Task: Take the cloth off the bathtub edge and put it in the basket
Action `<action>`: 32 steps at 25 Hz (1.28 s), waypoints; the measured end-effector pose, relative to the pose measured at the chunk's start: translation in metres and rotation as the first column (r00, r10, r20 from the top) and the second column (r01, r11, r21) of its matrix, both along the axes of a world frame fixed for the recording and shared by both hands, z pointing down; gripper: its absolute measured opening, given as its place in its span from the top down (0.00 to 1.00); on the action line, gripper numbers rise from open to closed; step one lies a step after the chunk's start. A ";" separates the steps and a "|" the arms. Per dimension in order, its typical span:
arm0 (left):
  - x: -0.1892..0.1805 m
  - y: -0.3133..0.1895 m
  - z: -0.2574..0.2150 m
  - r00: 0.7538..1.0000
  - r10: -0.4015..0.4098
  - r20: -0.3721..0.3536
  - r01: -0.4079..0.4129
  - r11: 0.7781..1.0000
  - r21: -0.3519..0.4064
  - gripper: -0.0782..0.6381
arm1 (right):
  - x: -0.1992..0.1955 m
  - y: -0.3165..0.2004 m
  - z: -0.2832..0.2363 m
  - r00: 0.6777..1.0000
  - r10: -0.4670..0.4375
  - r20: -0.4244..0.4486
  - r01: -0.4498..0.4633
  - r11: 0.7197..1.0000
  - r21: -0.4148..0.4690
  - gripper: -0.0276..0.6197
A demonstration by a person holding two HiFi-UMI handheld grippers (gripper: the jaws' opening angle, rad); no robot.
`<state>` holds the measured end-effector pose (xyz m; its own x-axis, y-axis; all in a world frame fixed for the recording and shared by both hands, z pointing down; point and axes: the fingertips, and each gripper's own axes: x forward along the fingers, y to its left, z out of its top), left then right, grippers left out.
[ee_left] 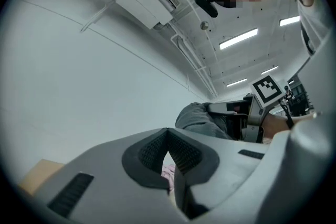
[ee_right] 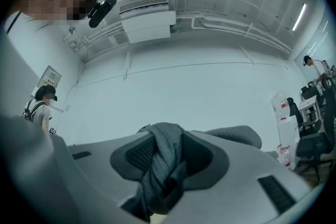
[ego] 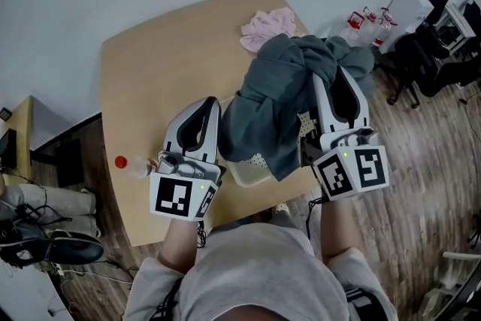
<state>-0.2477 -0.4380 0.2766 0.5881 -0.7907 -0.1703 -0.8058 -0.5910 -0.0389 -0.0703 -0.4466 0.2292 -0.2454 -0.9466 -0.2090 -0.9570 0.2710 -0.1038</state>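
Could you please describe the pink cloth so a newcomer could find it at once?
Start at the tan table; look to its far edge. The pink cloth lies crumpled there, pale and loose, unlike the grey cloth gripped in the right claw.

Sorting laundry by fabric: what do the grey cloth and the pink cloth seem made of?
The dark grey cloth: soft matte knit, probably jersey; fine ribs show where the right gripper clamps it. The crumpled pale pink cloth: thin, light fabric by its small creases; weave too small to tell.
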 end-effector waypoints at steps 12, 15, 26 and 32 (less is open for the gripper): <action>-0.002 -0.028 0.038 0.999 0.051 -0.003 -0.051 0.996 -0.078 0.87 | -0.012 -0.028 0.112 0.999 0.051 -0.018 -0.054 0.962 -0.268 0.72; 0.000 -0.029 0.046 0.998 0.057 -0.008 -0.058 0.994 -0.096 0.87 | -0.013 -0.029 0.134 0.999 0.047 -0.015 -0.049 0.946 -0.320 0.72; 0.001 -0.026 0.063 0.999 0.038 0.003 -0.038 0.992 -0.124 0.87 | -0.013 -0.034 0.203 0.998 -0.002 -0.060 -0.029 0.856 -0.517 0.72; -0.001 -0.025 0.067 1.000 0.012 0.005 -0.011 0.991 -0.134 0.87 | -0.018 -0.037 0.245 0.993 -0.072 -0.093 -0.004 0.771 -0.637 0.73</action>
<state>-0.2490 -0.4627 0.3434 0.5982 -0.7991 -0.0601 -0.7987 -0.6006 0.0367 -0.0881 -0.4837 0.4737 -0.2648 -0.8444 0.4657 -0.9635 0.2122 -0.1632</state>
